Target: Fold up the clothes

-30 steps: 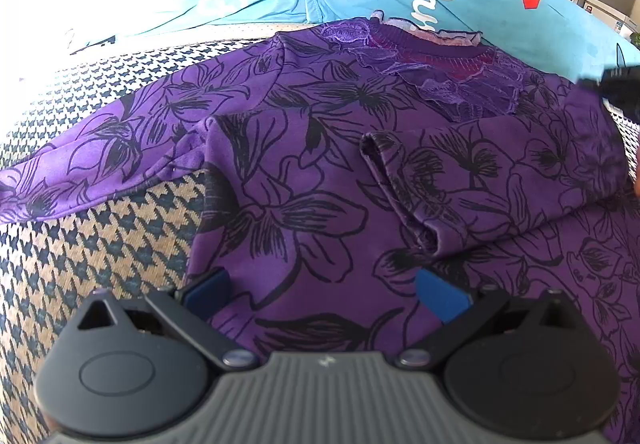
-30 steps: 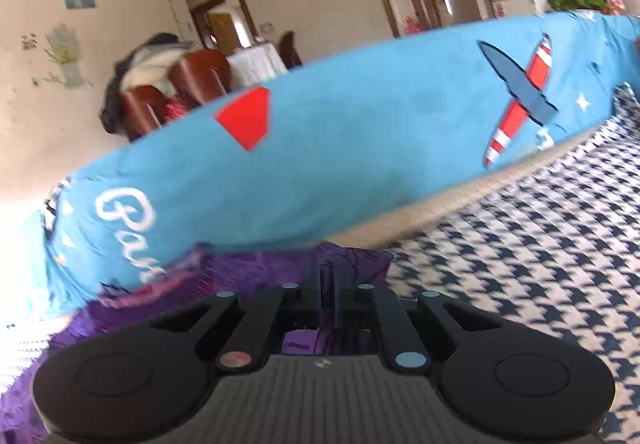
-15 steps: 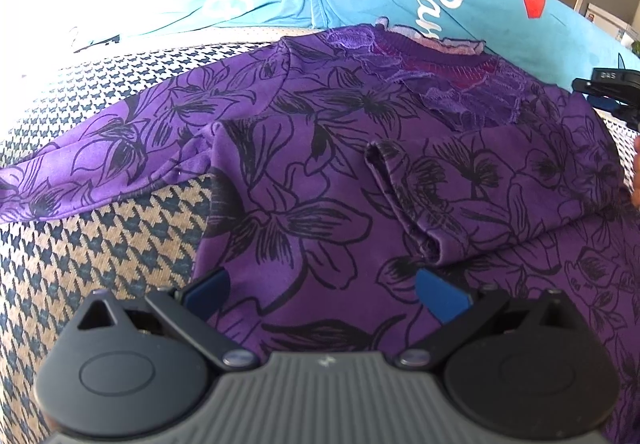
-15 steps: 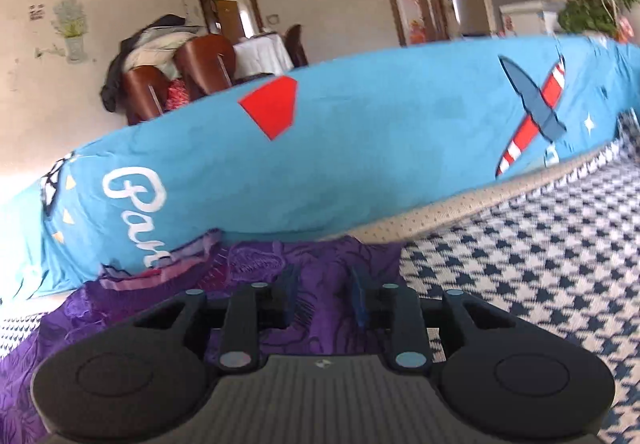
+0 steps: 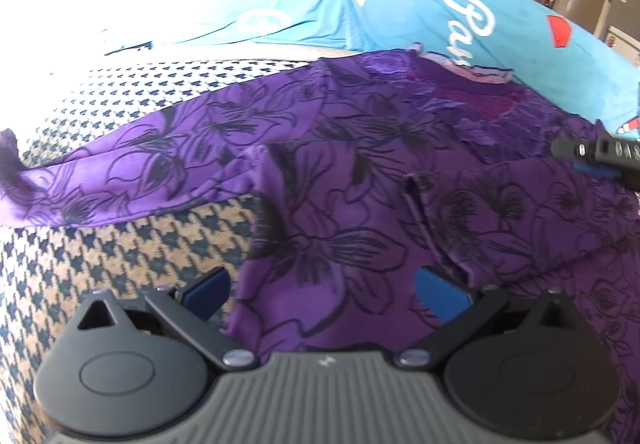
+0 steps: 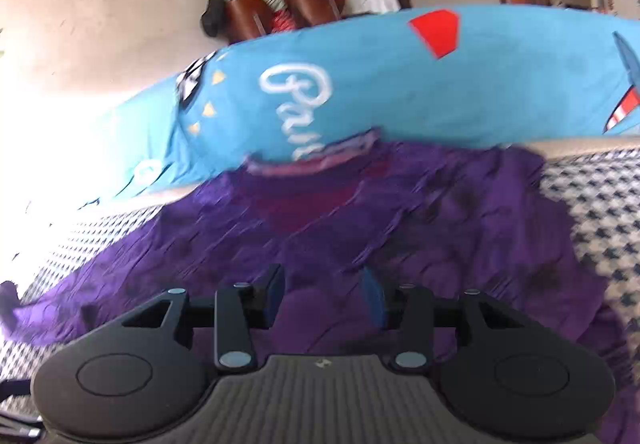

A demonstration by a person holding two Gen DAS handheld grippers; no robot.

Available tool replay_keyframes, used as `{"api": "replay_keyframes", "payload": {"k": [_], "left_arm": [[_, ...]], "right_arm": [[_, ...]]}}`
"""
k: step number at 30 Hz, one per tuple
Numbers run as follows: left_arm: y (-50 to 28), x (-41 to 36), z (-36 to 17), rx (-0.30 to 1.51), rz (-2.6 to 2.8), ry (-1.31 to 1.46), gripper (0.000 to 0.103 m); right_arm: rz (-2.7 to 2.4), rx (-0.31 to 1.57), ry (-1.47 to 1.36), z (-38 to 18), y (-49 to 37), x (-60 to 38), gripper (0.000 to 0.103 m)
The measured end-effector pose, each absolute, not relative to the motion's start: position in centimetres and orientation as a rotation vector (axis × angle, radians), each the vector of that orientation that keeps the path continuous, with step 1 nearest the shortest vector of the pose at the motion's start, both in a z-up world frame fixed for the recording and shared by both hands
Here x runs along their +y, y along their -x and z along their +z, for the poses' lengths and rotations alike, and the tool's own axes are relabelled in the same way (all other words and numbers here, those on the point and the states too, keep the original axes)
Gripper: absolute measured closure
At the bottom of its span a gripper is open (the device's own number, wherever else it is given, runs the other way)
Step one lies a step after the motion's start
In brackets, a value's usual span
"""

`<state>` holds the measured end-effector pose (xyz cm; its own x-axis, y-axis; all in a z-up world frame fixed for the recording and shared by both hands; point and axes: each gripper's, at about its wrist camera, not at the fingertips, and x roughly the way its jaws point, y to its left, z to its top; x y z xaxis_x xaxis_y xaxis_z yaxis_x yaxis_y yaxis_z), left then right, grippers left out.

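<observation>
A purple top with black flower print (image 5: 340, 180) lies spread on the houndstooth cover (image 5: 120, 252). One sleeve (image 5: 100, 184) stretches out to the left. The other sleeve (image 5: 500, 212) is folded over the body. My left gripper (image 5: 324, 296) hovers open above the lower body of the top, with nothing between its blue pads (image 5: 440, 298). My right gripper (image 6: 324, 298) is over the blurred purple cloth (image 6: 400, 228) near the neckline; its jaws are opening and nothing is pressed between them. In the left wrist view, the right gripper (image 5: 596, 154) shows at the right edge.
A long blue cushion with white lettering (image 5: 460, 24) (image 6: 360, 92) runs along the back behind the top. Houndstooth cover (image 6: 600, 204) shows bare to the right of the top. Chairs with clothes on them (image 6: 276, 4) stand in the room behind.
My right gripper was shut on the purple cloth and has since let go and opened. It has swung so that more of the top is in its view. The left gripper has hardly moved.
</observation>
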<state>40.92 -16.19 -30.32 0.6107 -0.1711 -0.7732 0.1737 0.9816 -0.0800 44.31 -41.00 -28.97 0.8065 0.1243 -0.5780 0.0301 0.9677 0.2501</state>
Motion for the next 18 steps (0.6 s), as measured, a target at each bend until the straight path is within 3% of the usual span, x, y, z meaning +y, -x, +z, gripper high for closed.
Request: {"api": "replay_keyframes", "payload": {"k": [10, 14, 17, 18], "left_arm": [[-42.2, -13.2, -30.0, 0.894, -0.103, 0.067, 0.0], [-42.5, -11.5, -30.2, 0.908, -0.062, 0.092, 0.0], [-42.5, -10.4, -30.4, 0.912, -0.039, 0.097, 0.0], [-42.5, -10.0, -30.4, 0.911, -0.033, 0.097, 0.0]], "right_arm": [[0.302, 0.705, -0.157, -31.0, -41.0, -32.6, 0.059], [0.35, 0.716, -0.07, -31.8, -40.0, -29.9, 0.042], [0.338, 0.711, 0.004, -32.5, -39.8, -28.7, 0.043], [0.322, 0.702, 0.046, -32.7, -39.7, -28.3, 0.047]]}}
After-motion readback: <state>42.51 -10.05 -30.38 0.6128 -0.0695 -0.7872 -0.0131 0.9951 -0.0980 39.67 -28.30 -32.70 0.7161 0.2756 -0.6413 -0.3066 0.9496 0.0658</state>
